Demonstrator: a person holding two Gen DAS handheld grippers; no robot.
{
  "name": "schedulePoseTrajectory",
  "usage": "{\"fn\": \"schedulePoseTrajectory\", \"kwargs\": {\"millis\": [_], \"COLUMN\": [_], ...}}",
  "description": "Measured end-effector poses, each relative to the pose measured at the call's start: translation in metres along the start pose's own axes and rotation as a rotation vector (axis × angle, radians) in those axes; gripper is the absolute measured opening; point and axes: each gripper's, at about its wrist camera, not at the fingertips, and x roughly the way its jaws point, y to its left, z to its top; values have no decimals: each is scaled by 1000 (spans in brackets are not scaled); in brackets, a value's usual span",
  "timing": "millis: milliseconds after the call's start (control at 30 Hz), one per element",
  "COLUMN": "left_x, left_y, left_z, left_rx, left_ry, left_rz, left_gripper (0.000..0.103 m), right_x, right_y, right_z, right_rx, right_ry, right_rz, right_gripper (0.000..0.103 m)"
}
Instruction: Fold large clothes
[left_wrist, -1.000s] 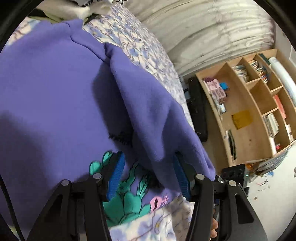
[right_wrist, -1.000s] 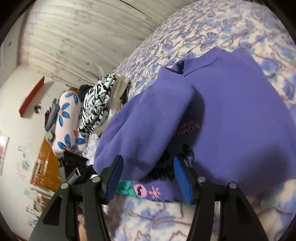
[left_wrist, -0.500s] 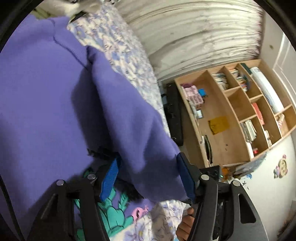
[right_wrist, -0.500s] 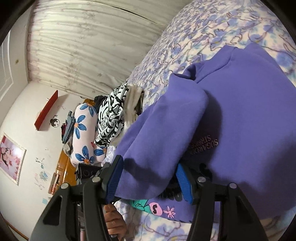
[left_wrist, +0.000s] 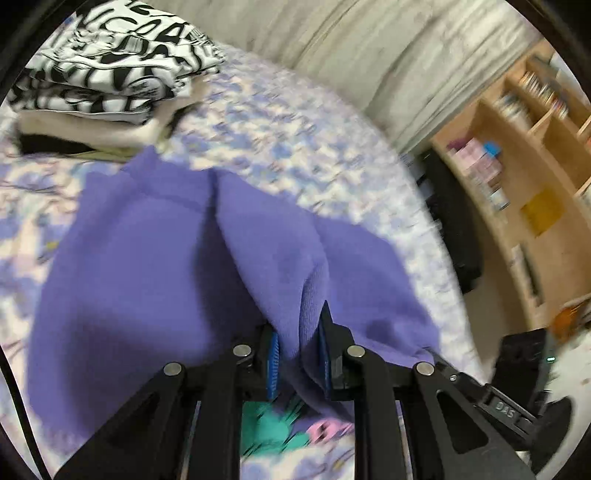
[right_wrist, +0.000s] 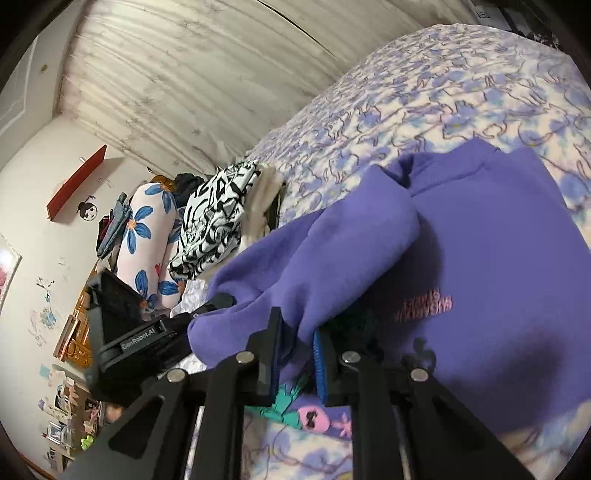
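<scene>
Both grippers are clamped down right now. Left gripper (left_wrist: 298, 356) comes in from 6 o'clock, tilted down, and its jaws have just been closing, so the 2 blue pads (left_wrist: 273, 363) now pinch a fold of the purple sweatshirt (left_wrist: 147, 280). Right gripper (right_wrist: 297, 363) is the same deal: in from 6 o'clock, angled down, jaws just been closing, pads (right_wrist: 320, 365) squeezing the sweatshirt's bunched sleeve. The left gripper's body also pokes into the right view at about 8 o'clock.
</scene>
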Motion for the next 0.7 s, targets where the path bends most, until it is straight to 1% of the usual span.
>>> {"fn": "schedulePoseTrajectory", "kwargs": {"millis": [33, 67, 100, 133, 167, 200, 267, 333, 367, 400, 433, 467, 500, 533, 567, 633, 700], "left_x": [5, 13, 19, 31, 39, 40, 37, 36, 33, 30, 26, 25, 19, 12, 4, -12, -25], "left_y": [1, 5, 18, 25, 30, 38, 36, 33, 32, 31, 28, 27, 27, 29, 31, 28, 26], "left_z": [-8, -19, -31, -43, -51, -60, -62, -61, -61, -62, -62, -60, -60, -61, -61, -63, -65], "left_rx": [9, 19, 22, 19, 8, 7, 17, 24, 34, 45, 55, 56, 55, 49, 42, 37, 40], "left_ry": [26, 57, 84, 113, 118, 94, 49, 46, 43, 39, 33, 24, 12, -5, -25, -55, -92], "left_rz": [44, 101, 143, 177, 190, 191, 195, 198, 199, 207, 213, 221, 231, 242, 250, 235, 240], "left_gripper": [15, 15, 15, 15, 15, 15, 17, 18, 20, 22, 28, 39, 46, 55, 57, 57, 57], "right_x": [3, 12, 20, 30, 34, 34, 30, 27, 26, 23, 21, 16, 12, 5, -2, -13, -23], "right_y": [-4, -12, -20, -31, -36, -37, -28, -21, -20, -19, -20, -22, -22, -21, -18, -13, -5], "right_z": [-7, -19, -27, -38, -44, -46, -44, -42, -40, -39, -38, -37, -36, -36, -36, -35, -33], "right_rx": [6, 25, 38, 45, 49, 43, -5, -49, -61, -65, -65, -62, -60, -63, -69, -97, -146], "right_ry": [17, 55, 85, 113, 120, 114, 99, 101, 104, 108, 113, 111, 104, 86, 68, 25, -21], "right_rz": [-33, -82, -119, -172, -185, -186, -215, -249, -260, -272, -282, -289, -290, -292, -308, -332, -344], "right_gripper": [14, 13, 13, 13, 13, 13, 14, 16, 22, 25, 32, 37, 38, 39, 40, 40, 40]}}
